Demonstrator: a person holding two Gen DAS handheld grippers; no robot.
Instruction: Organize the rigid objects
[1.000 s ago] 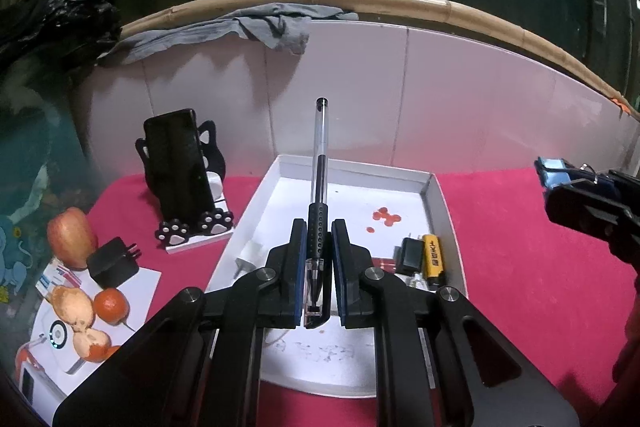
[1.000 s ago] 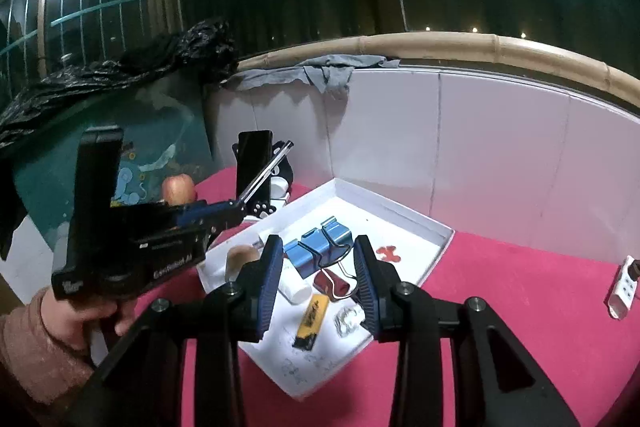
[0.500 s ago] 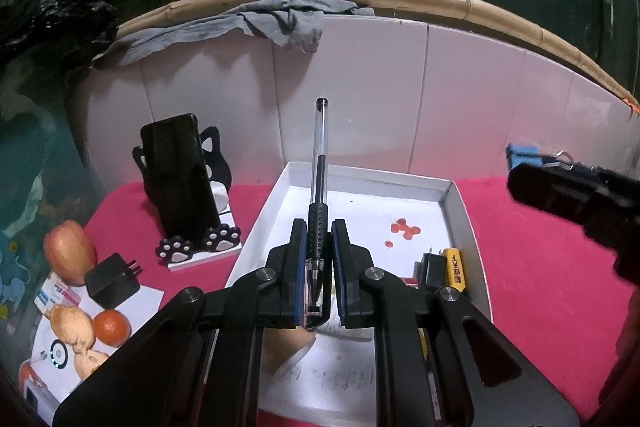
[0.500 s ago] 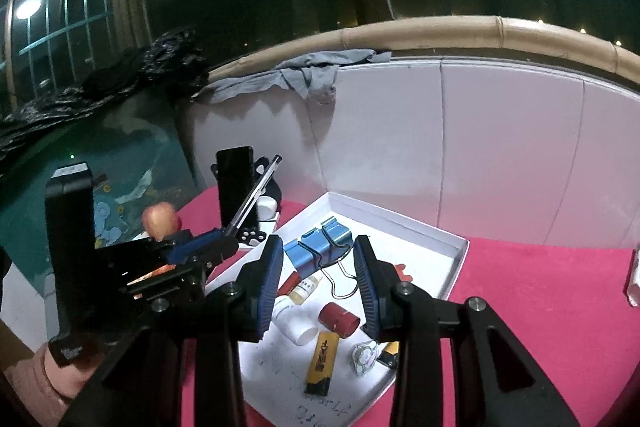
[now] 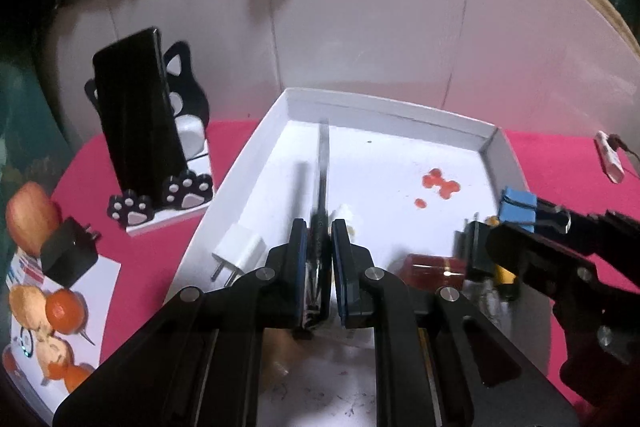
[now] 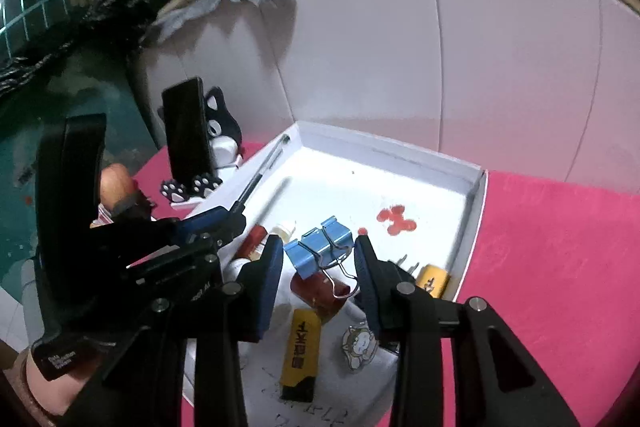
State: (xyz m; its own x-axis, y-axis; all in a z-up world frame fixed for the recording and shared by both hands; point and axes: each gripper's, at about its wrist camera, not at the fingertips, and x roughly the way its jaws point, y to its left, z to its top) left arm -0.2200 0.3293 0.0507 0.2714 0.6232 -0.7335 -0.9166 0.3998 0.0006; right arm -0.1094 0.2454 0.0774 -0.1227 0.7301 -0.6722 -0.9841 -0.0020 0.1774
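My left gripper [image 5: 319,239] is shut on a black pen [image 5: 323,163], which points forward low over the white tray [image 5: 384,105]. From the right wrist view the left gripper [image 6: 236,223] and the pen [image 6: 264,163] hang by the tray's left wall. My right gripper [image 6: 319,259] is shut on a pair of blue binder clips [image 6: 316,251] above the tray's middle. In the left wrist view the clips [image 5: 518,209] show at the right gripper's tip.
In the tray lie a white plug [image 5: 240,251], a red cylinder [image 6: 320,291], a yellow lighter [image 6: 300,355], a small charm [image 6: 360,347] and red stains [image 6: 394,221]. Left of it stand a phone on a cat stand [image 5: 136,115], an apple [image 5: 30,219] and a black charger [image 5: 68,255].
Both grippers have dropped and moved forward toward the tray, which now looks much larger. The pen tip now lies over the tray floor. Both grips are unchanged.
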